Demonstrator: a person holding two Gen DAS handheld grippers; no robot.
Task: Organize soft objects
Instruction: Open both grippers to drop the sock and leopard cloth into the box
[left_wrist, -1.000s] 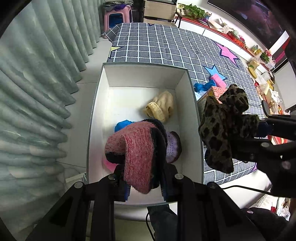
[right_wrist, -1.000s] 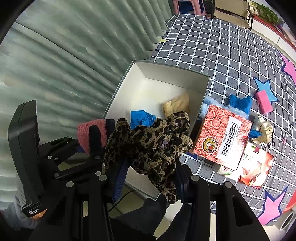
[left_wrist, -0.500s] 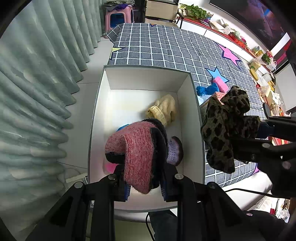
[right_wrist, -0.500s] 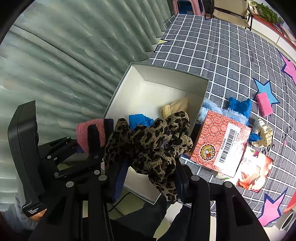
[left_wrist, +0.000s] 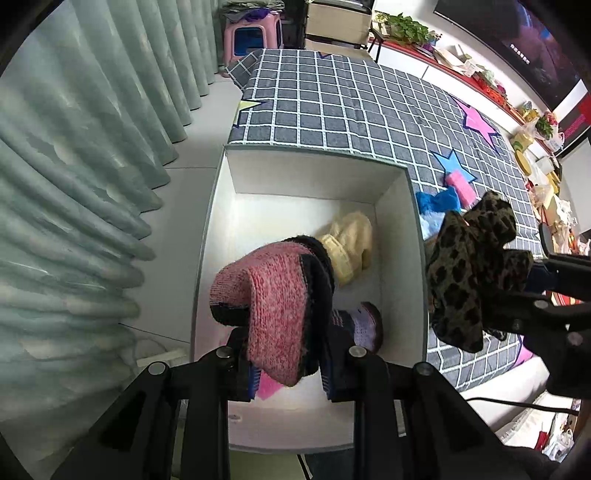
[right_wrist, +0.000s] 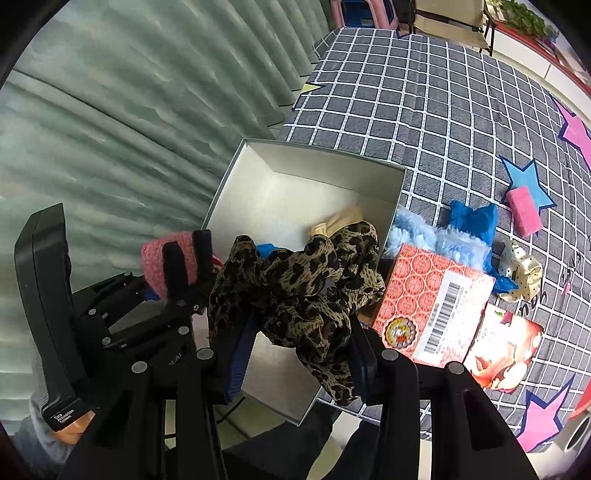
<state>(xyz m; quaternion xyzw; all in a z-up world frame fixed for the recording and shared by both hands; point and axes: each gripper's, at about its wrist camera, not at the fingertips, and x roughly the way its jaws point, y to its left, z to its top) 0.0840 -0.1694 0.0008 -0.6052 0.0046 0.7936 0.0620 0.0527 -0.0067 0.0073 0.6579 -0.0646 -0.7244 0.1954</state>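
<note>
My left gripper (left_wrist: 286, 367) is shut on a pink knitted item with black trim (left_wrist: 273, 299), held above the white box (left_wrist: 317, 177). In the box lie a cream knitted piece (left_wrist: 351, 236), a purple knit (left_wrist: 364, 325) and a pink scrap (left_wrist: 267, 386). My right gripper (right_wrist: 295, 354) is shut on a leopard-print cloth (right_wrist: 303, 284), hanging over the box's right wall (right_wrist: 391, 218). In the left wrist view that leopard cloth (left_wrist: 469, 273) hangs to the right of the box. The left gripper's pink knit (right_wrist: 166, 258) shows at the left of the right wrist view.
A grey checked cover (right_wrist: 424, 110) carries a red patterned carton (right_wrist: 428, 299), blue fluffy cloths (right_wrist: 472, 218), a pink block (right_wrist: 522, 210), a dotted cream item (right_wrist: 521, 267) and a flowered packet (right_wrist: 502, 350). Green curtains (left_wrist: 74, 166) hang left of the box. A pink stool (left_wrist: 247, 33) stands far back.
The left gripper with the pink knit has shifted over the box, so the blue cloth beneath it is now hidden. The right gripper stays put with the leopard cloth.
</note>
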